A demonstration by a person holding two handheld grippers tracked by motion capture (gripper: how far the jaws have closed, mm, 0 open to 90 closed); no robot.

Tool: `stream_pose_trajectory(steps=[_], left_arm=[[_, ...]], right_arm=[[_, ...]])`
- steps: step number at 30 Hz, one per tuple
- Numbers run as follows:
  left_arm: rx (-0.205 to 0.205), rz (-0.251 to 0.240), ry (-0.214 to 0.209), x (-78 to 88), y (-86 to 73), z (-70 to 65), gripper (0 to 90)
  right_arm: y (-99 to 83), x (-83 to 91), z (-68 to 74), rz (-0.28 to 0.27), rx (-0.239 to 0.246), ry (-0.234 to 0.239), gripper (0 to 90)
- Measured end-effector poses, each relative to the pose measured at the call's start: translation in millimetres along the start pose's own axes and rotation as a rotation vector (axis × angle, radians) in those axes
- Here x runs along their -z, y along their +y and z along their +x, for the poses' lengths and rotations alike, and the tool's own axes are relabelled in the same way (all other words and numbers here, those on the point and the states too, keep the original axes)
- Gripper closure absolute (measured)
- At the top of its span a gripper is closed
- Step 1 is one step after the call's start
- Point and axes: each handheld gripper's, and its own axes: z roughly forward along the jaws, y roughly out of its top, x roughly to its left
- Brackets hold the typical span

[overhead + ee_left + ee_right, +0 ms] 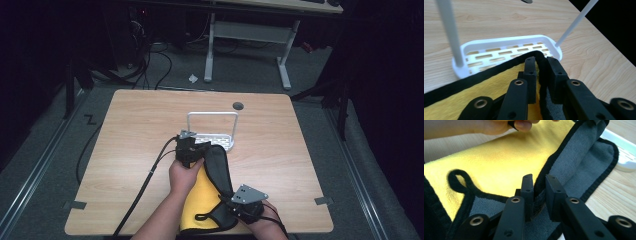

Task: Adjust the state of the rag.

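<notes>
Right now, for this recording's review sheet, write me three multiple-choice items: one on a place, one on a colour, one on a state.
1. Where is the white rack relative to the cloth?
A. Beyond its far end
B. Under the table
C. At the person's near edge

2. What colours are the cloth's two faces?
A. Red and white
B. Yellow and grey
C. Blue and green

3. How do the two grippers stand?
A. Both open, clear of the cloth
B. One resting on the rack
C. Both shut on the cloth's black edge

Answers:
1 A, the high view shows the rack past the cloth.
2 B, both faces show.
3 C, left gripper and right gripper each pinch the edging.
</notes>
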Motion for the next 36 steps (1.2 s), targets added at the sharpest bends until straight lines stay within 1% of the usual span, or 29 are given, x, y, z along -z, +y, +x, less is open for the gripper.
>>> stream_pose_trajectory(steps=[2, 4, 6, 10, 14, 16, 19, 23, 27, 28, 32, 35, 36], left_arm=[[-0.001, 0.001, -0.014, -3.8, 0.1, -3.0, 75.2], [-0.007, 0.003, -0.024, -7.3, 0.1, -6.7, 70.3], [-0.014, 0.001, -0.033, -9.8, -0.1, -10.2, 68.4], [-0.023, -0.007, -0.055, -11.7, -1.4, -13.7, 60.4], [-0.041, -0.009, -0.077, -10.4, -2.8, -16.1, 54.2], [-0.044, -0.018, -0.085, -7.5, -2.7, -17.3, 50.9], [-0.059, -0.032, -0.096, -1.5, -1.5, -18.8, 48.6], [-0.071, -0.042, -0.088, 10.5, -4.0, -15.0, 49.0], [-0.110, -0.029, -0.052, 28.3, -14.3, -5.6, 53.4], [-0.120, -0.027, -0.040, 33.8, -18.4, -2.1, 54.1], [-0.129, -0.002, -0.016, 56.6, -38.8, 12.4, 57.0], [-0.144, 0.023, -0.002, 74.6, -55.5, 18.9, 59.1], [-0.145, 0.034, -0.005, 79.8, -60.9, 20.3, 60.4]], right_arm=[[0.6, 2.2, -1.2, -0.011, -0.005, -0.003, 75.2], [1.7, 4.6, -2.8, -0.026, -0.004, -0.020, 70.8], [2.8, 7.9, -5.0, -0.043, -0.011, -0.033, 69.5], [3.5, 12.5, -11.6, -0.065, -0.027, -0.054, 69.2], [1.7, 11.8, -16.4, -0.061, -0.037, -0.064, 69.3], [0.1, 10.1, -18.4, -0.052, -0.040, -0.065, 69.4], [-1.4, 7.8, -20.3, -0.042, -0.045, -0.068, 69.5], [-3.2, 5.2, -21.0, -0.031, -0.043, -0.069, 69.6], [-5.3, 2.0, -22.6, -0.018, -0.049, -0.068, 69.7], [-5.8, 1.3, -23.1, -0.016, -0.048, -0.068, 69.7], [-7.1, -1.4, -24.1, -0.010, -0.046, -0.063, 69.9], [-7.2, -3.1, -23.4, -0.003, -0.046, -0.064, 70.1], [-7.4, -3.8, -23.4, -0.001, -0.045, -0.063, 70.2]])
